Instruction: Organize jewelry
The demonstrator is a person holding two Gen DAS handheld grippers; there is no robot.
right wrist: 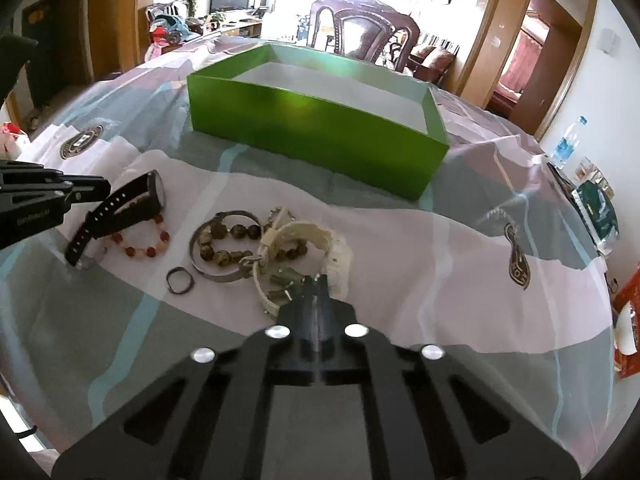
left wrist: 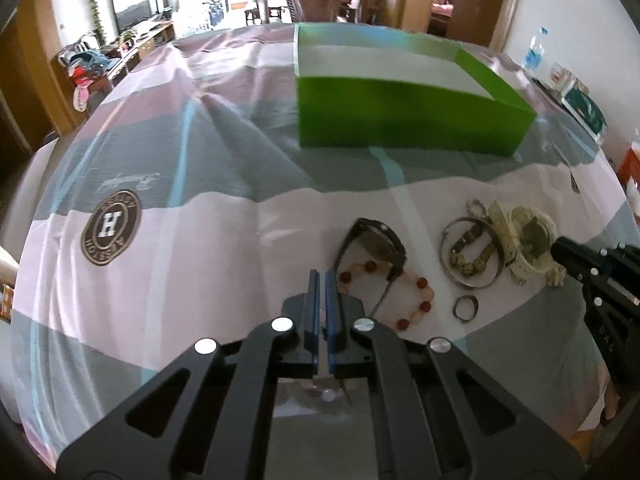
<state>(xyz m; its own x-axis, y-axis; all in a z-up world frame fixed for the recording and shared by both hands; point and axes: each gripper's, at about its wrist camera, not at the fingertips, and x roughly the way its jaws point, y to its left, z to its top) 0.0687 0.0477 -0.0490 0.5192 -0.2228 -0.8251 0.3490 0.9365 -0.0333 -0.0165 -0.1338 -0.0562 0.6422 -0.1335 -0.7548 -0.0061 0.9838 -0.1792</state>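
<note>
A: Where's our L gripper [left wrist: 322, 280] at?

B: Lower centre of the left wrist view, jaws nearly together w/ a thin gap, nothing between them. Tips sit just left of the black watch [left wrist: 374, 246] and the red bead bracelet [left wrist: 404, 300].

A: And the R gripper [right wrist: 317, 286]?

B: Lower centre of the right wrist view, jaws pressed together. Tips are right at the white watch [right wrist: 320, 246], but we can't tell if it's pinching the strap or just touching.

A: Rest of the jewelry?

B: Mid-frame on the striped cloth [right wrist: 400, 280]: silver bangle [right wrist: 216, 272] w/ the dark bead bracelet [right wrist: 228, 240] inside it, small dark ring [right wrist: 179, 280] just left of it.

A: Box?

B: Green box [right wrist: 320, 136], open top, upper centre, well behind the pile. Nothing visible inside from here.
</note>
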